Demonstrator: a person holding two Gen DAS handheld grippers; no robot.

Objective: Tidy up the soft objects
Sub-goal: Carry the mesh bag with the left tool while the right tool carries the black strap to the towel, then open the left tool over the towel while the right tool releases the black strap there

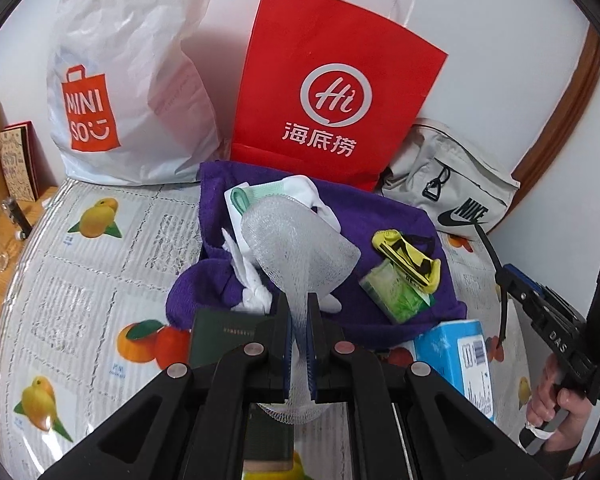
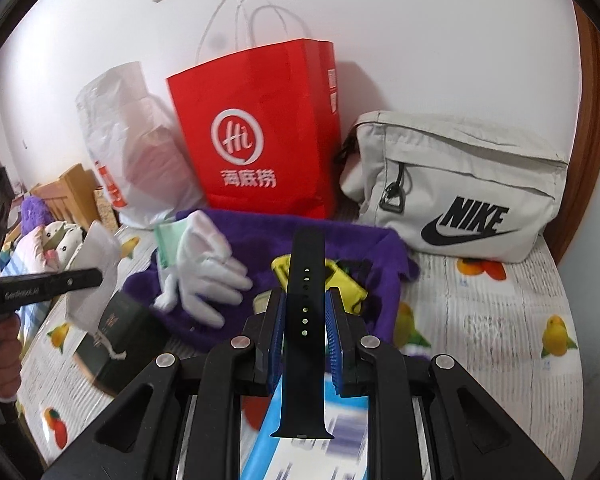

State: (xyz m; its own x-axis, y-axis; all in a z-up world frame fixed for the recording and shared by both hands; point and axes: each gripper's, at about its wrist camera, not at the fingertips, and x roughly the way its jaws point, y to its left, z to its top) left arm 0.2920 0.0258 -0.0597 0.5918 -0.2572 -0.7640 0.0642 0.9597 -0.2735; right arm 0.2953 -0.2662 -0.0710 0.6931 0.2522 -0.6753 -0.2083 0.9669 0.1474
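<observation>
The left gripper (image 1: 299, 312) is clamped on a piece of white foam netting (image 1: 300, 248), a soft, open mesh that fans out wide above the black jaws and hangs in a short tail below them. The right gripper (image 2: 305, 312) is clamped on a black watch strap (image 2: 304, 320), smooth and rubbery, with a row of small holes down its middle; it stands nearly upright between the ribbed blue pads (image 2: 334, 344).

Beyond both lies a fluffy purple towel (image 1: 340, 208), bunched into a rough heap. On it rest a white cloth glove (image 2: 208, 268), a pale green and white fabric piece (image 1: 252, 196), a crinkled yellow and black packet (image 1: 408, 256) and a green pack of tissues (image 1: 392, 292) (its print is too small to read). A dark green box (image 2: 116, 344) and a light blue box (image 1: 464, 360) sit at the towel's near edge.

Everything lies on a tabletop (image 1: 80, 272) covered in a glossy, ribbed plastic cloth printed with oranges and lemons. Against the plain white wall stand a crumpled white plastic bag (image 1: 140, 80) marked "MINISO", a stiff red paper bag (image 1: 332, 92) with cord handles, a "Hi" logo and Chinese characters, and a beige fabric pouch (image 2: 460, 184) lettered "NIKE". A curved wooden frame (image 1: 572, 112) runs along the right.
</observation>
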